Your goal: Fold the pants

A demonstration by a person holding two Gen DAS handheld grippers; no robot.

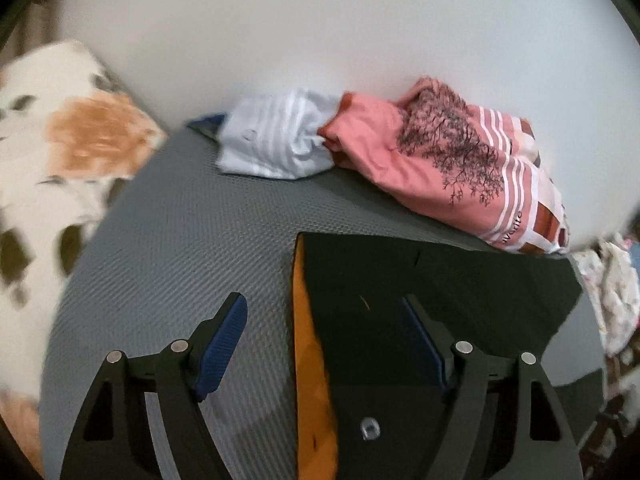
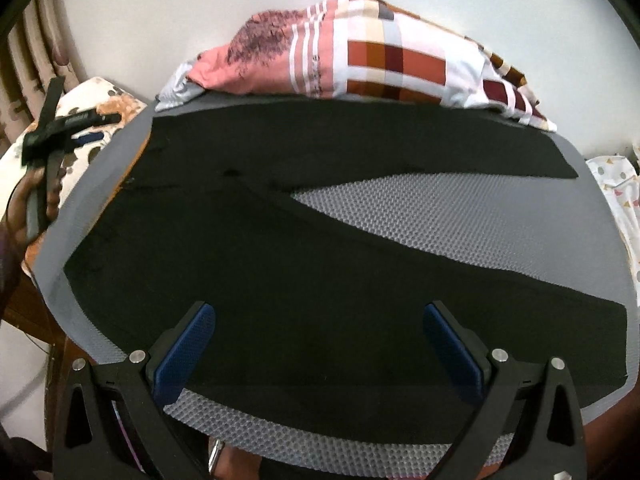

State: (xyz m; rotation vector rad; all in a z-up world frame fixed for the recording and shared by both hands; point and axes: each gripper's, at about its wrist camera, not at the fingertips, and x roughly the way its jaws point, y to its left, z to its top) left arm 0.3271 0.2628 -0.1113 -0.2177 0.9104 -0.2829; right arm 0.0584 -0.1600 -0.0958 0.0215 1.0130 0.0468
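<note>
Black pants (image 2: 280,240) lie flat on a grey textured mat (image 2: 460,216), the two legs spread apart toward the right. In the left wrist view the pants (image 1: 420,300) show their waist end, with an orange strip (image 1: 308,352) along its left edge. My left gripper (image 1: 324,316) is open and empty, hovering over that edge. It also shows in the right wrist view (image 2: 72,128) at the far left, held by a hand. My right gripper (image 2: 318,328) is open and empty above the near leg.
A pile of pink, checked and white striped clothes (image 1: 420,148) lies at the mat's far edge by a white wall, also in the right wrist view (image 2: 360,60). A floral cushion (image 1: 60,140) sits left of the mat. Printed fabric (image 2: 616,200) lies to the right.
</note>
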